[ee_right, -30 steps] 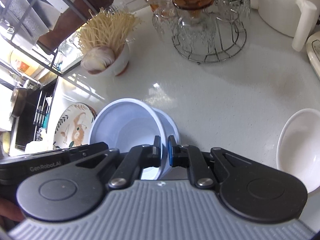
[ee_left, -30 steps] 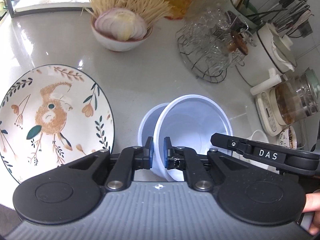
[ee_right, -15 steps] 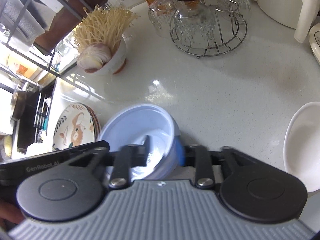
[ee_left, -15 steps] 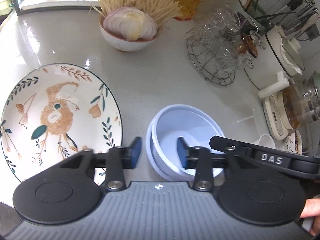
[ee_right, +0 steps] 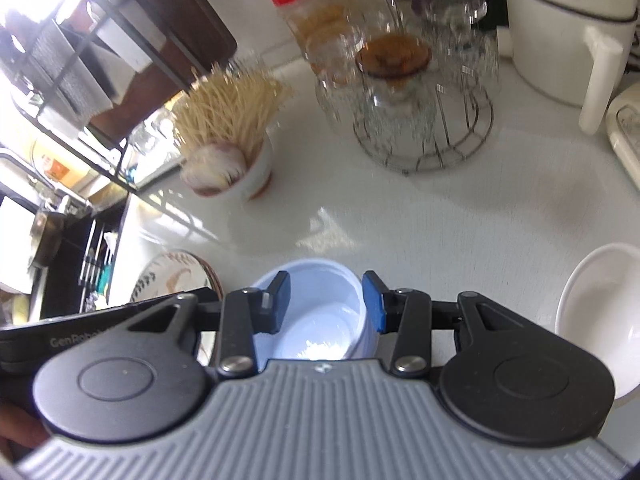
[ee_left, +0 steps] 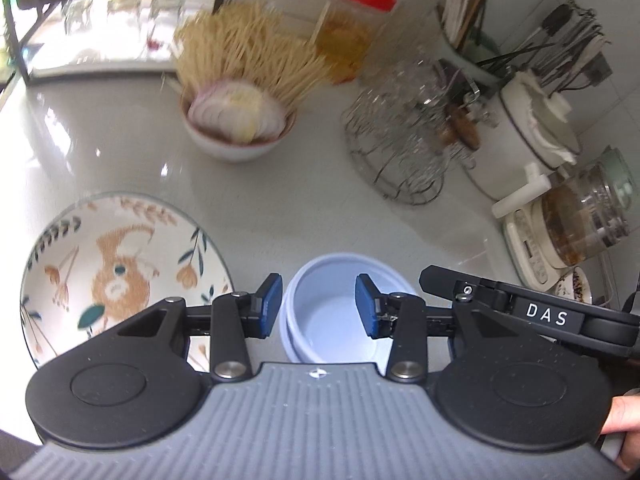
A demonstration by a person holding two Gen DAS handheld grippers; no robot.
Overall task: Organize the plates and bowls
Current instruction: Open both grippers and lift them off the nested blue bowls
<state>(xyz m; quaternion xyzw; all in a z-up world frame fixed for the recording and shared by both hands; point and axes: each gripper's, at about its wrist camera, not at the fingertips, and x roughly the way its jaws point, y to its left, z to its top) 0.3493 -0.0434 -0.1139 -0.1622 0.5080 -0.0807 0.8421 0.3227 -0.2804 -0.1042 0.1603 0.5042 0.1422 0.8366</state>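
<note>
Pale blue plastic bowls (ee_left: 340, 312), nested on the white bench (ee_left: 280, 208), sit below both grippers, left gripper (ee_left: 316, 304) and right gripper (ee_right: 326, 302), whose fingers have just opened and stand apart, holding nothing.

Counting it up: two pale blue bowls (ee_left: 340, 312) nested together, one painted plate (ee_left: 120, 276), one white bowl (ee_right: 600, 312), one bowl of onion and noodles (ee_left: 236, 128), one red-lidded jar (ee_left: 352, 28).

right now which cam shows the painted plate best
The left wrist view: the painted plate lies nearly whole on the counter, its orange animal and leaf border plain. The right wrist view shows only a sliver of it, cut off behind the left gripper's body at the left edge.
</note>
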